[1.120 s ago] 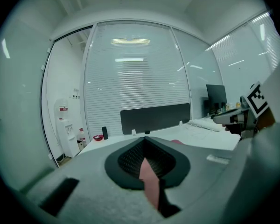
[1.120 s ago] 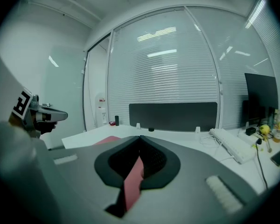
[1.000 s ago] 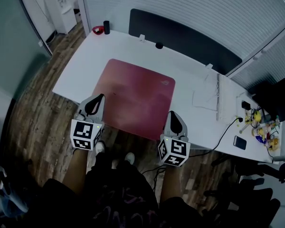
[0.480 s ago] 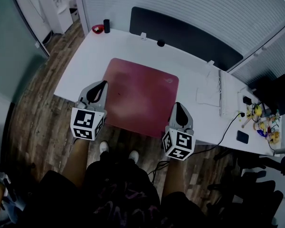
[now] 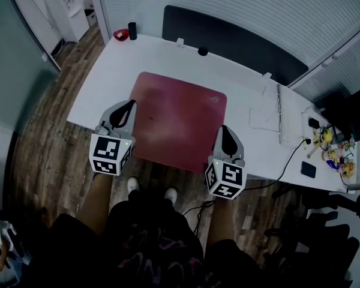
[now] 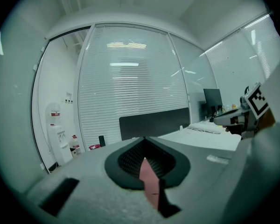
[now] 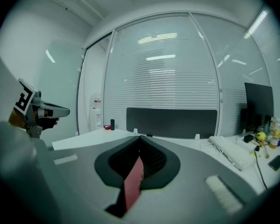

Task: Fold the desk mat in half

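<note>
Looking down in the head view, you have one red desk mat spread open on the one white desk, not yet folded. Two grippers meet it. Your left gripper is at the mat's left edge and your right gripper at its right edge, both toward the near side. To the right on the desk lie one white keyboard and one dark phone, and one dark partition panel runs along the far edge. Your two shoes show on the wood floor below the desk's front. In the left gripper view, the two jaws are pressed together with a single pink strip of the mat clamped between them, and the right gripper shows at the right. In the right gripper view, its two jaws likewise close on one red strip of the mat, and the left gripper shows at the left.
</note>
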Demonstrator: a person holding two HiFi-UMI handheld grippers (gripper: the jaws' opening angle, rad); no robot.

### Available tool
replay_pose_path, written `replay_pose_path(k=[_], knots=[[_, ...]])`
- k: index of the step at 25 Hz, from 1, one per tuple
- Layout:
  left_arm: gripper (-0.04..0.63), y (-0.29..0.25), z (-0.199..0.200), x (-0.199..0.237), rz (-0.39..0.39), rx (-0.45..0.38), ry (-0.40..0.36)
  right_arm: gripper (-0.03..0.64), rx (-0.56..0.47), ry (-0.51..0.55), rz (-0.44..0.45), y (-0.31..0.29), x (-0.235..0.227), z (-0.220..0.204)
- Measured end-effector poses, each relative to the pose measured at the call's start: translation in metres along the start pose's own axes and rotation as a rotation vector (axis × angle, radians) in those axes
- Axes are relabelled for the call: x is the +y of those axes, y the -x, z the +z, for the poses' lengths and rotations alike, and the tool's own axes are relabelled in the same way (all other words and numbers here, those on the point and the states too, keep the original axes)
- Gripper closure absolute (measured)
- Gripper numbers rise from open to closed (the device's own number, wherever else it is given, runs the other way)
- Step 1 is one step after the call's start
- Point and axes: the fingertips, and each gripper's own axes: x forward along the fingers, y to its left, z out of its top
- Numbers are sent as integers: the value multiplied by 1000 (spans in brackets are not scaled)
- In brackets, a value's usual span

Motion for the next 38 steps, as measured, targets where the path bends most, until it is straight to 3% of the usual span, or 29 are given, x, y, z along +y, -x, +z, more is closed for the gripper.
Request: replay_pose_path(k=[12,38], knots=[[594,-7,-27,-7,-12,58,12,615,58,-15,12,-6,2,-28],[594,8,-151,-21,-32,276,81,614,264,-90,28,5,23,-147]])
